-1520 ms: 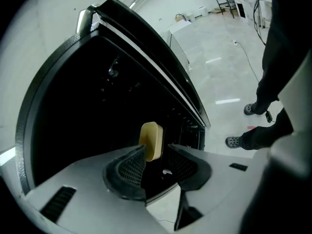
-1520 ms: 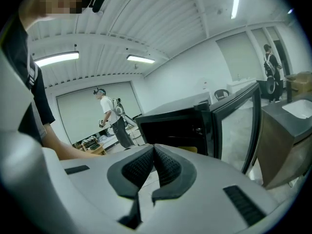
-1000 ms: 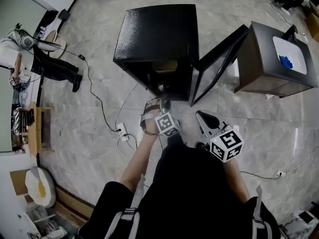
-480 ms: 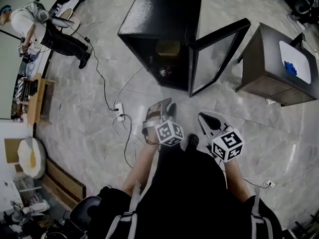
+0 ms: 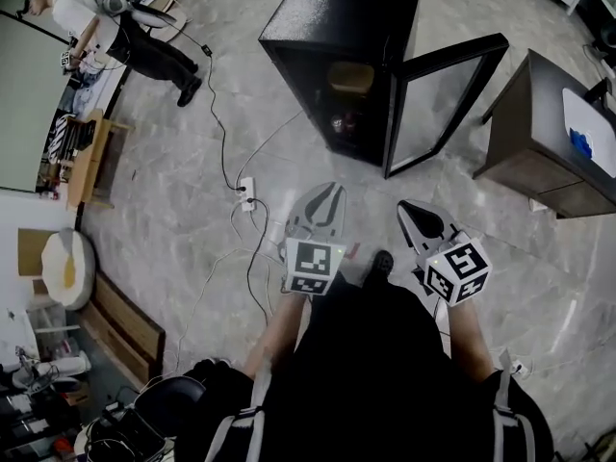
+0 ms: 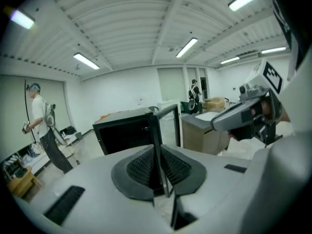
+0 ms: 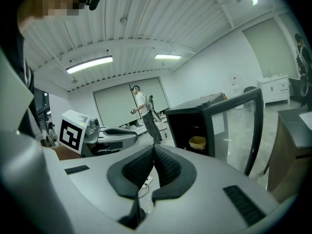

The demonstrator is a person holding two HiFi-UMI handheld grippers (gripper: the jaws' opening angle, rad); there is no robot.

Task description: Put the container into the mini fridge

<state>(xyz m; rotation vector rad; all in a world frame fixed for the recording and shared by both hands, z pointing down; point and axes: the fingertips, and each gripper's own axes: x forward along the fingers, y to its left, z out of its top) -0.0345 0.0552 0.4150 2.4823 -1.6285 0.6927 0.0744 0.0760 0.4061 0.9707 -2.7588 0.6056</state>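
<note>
The black mini fridge (image 5: 337, 27) stands on the floor with its glass door (image 5: 443, 99) swung open to the right. A yellow container (image 5: 351, 75) sits on an upper shelf inside and also shows in the right gripper view (image 7: 197, 142). My left gripper (image 5: 327, 192) hovers well in front of the fridge. Its jaws are closing to a narrow slit with nothing between them (image 6: 157, 150). My right gripper (image 5: 412, 210) is beside it, shut and empty, with its pads touching at the tips (image 7: 153, 147). A small dark item (image 5: 339, 123) sits on a lower shelf.
A dark cabinet (image 5: 553, 114) stands right of the door with a blue item (image 5: 580, 142) on top. A power strip (image 5: 245, 192) and cables lie on the floor to my left. A person (image 5: 125, 27) stands far left near a wooden bench (image 5: 87, 157).
My left gripper has drawn back from the fridge opening, and its jaws have narrowed. The whole view has backed away from the fridge. The container stays on the shelf.
</note>
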